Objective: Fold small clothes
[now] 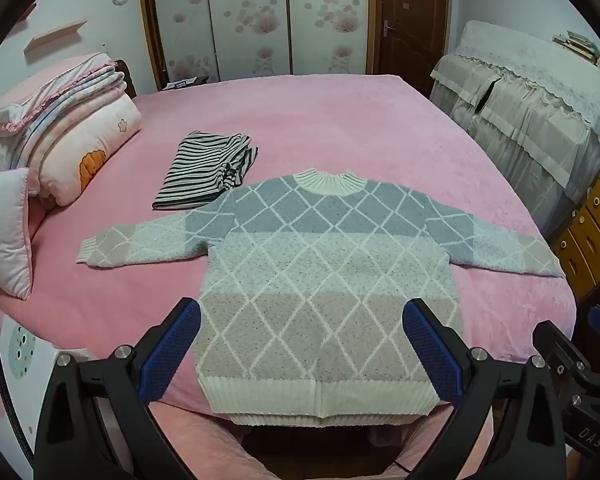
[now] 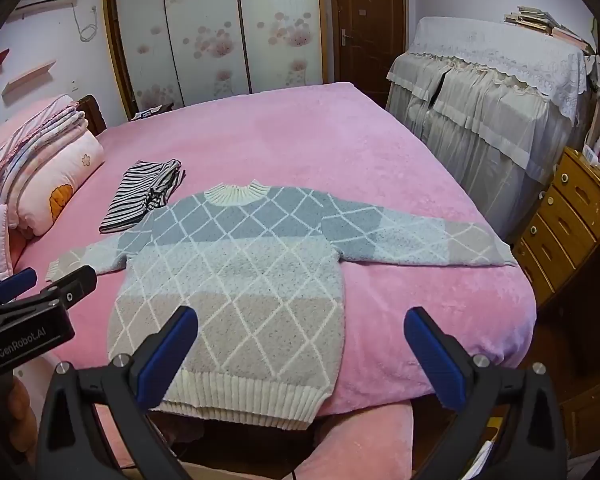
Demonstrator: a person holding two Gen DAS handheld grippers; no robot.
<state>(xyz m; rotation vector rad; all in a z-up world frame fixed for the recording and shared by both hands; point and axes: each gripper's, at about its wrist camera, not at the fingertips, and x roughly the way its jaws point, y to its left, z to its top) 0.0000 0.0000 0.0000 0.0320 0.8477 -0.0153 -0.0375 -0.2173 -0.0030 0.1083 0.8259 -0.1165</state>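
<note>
A small knitted sweater [image 1: 312, 276] with a white diamond pattern on blue, pale and beige bands lies flat on the pink bed [image 1: 340, 128], sleeves spread, hem at the near edge. It also shows in the right wrist view [image 2: 236, 280]. A folded striped garment [image 1: 204, 168] lies behind its left shoulder, also in the right wrist view [image 2: 142, 194]. My left gripper [image 1: 302, 320] is open and empty above the hem. My right gripper [image 2: 302, 328] is open and empty over the sweater's right hem corner. The left gripper's body shows at the left of the right wrist view [image 2: 32, 300].
Folded quilts and pillows [image 1: 60, 140] are stacked at the bed's left. A cloth-covered cabinet [image 2: 488, 120] and a wooden drawer unit [image 2: 572, 216] stand right of the bed. A wardrobe [image 1: 256, 20] and a door [image 1: 412, 16] are behind.
</note>
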